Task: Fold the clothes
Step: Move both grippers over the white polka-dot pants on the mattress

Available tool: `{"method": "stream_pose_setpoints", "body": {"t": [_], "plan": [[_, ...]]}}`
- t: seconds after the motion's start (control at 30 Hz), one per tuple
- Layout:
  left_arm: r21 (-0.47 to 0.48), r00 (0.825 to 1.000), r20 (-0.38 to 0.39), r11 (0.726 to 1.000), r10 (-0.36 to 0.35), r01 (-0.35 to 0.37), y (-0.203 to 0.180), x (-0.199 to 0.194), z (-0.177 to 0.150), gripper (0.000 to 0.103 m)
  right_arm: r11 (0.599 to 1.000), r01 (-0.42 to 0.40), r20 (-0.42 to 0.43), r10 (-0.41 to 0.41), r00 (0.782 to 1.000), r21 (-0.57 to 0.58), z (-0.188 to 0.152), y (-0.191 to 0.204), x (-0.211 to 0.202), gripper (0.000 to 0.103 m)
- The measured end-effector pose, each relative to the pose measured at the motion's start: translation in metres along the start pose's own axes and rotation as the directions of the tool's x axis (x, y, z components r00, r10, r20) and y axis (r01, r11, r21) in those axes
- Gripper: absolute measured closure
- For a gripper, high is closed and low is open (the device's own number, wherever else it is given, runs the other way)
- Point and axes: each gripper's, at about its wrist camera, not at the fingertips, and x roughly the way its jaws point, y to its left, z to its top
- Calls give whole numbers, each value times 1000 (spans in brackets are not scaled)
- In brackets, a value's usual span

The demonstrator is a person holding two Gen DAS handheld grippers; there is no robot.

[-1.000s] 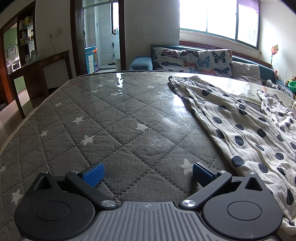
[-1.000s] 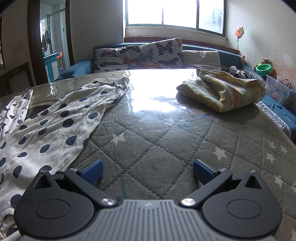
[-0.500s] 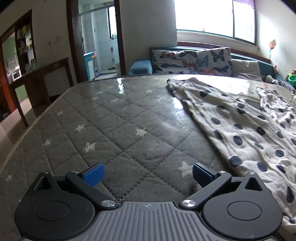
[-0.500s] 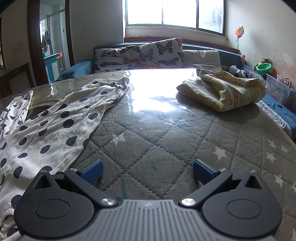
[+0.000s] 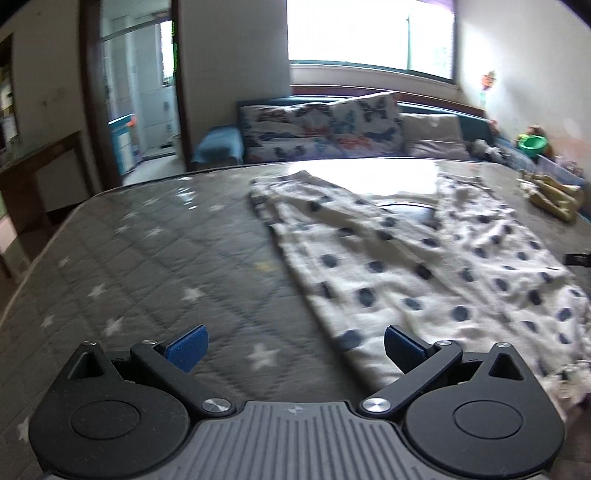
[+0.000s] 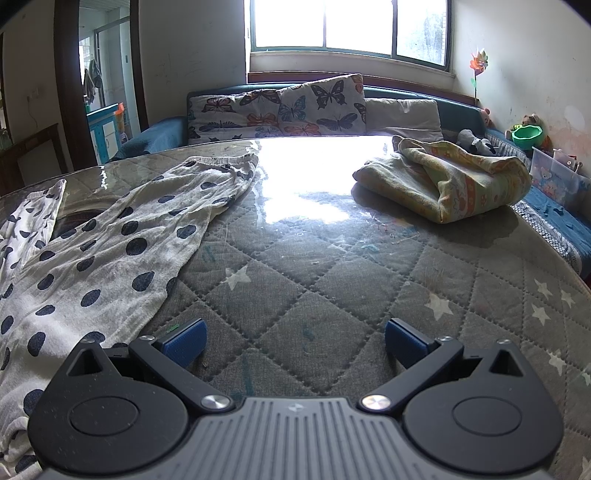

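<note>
**Grippers hovering wide over the quilted mattress, nothing held**

Polka-dot pyjama trousers (image 5: pixel 424 266) are lying spread across the grey star-quilted mattress (image 5: pixel 155 266), white cloth with dark blue dots, waistband towards the near edge and the two legs running away towards the sofa (image 6: pixel 454 107). In the left wrist view the picture is blurring, and the trousers are filling the right half of the mattress. The left gripper (image 5: pixel 295 345) is hanging just above the bed with its blue pads (image 5: pixel 186 347) spread far apart and nothing between them; the right pad is sitting over the near hem of the trousers, though whether it is touching the cloth cannot be told.

In the right wrist view the same trousers (image 6: pixel 107 254) are lying to the left, one leg reaching up to an elastic cuff near the glare from the window (image 6: pixel 347 26). The right gripper (image 6: pixel 295 341) is also standing fully released, empty, over bare quilting just beside the trousers' edge. A loosely bundled yellow-green printed blanket (image 6: pixel 443 184) is resting well apart on the far right of the mattress. Butterfly-print cushions (image 6: pixel 280 109) are leaning against the sofa back beyond the bed, and a green bowl (image 6: pixel 528 134) is sitting near the right wall.
</note>
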Motion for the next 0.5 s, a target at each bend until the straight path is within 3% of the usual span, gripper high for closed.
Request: {"method": "stream_pose_setpoints", "body": {"t": [0.23, 0.5], "plan": [[50, 986, -7, 985, -164, 165, -39, -8, 15, 0, 1000, -2, -12, 2, 1000, 4, 3, 1, 0, 0], [89, 943, -57, 939, -328, 332, -83, -10, 24, 0, 999, -29, -23, 30, 999, 37, 17, 0, 4, 6]]}}
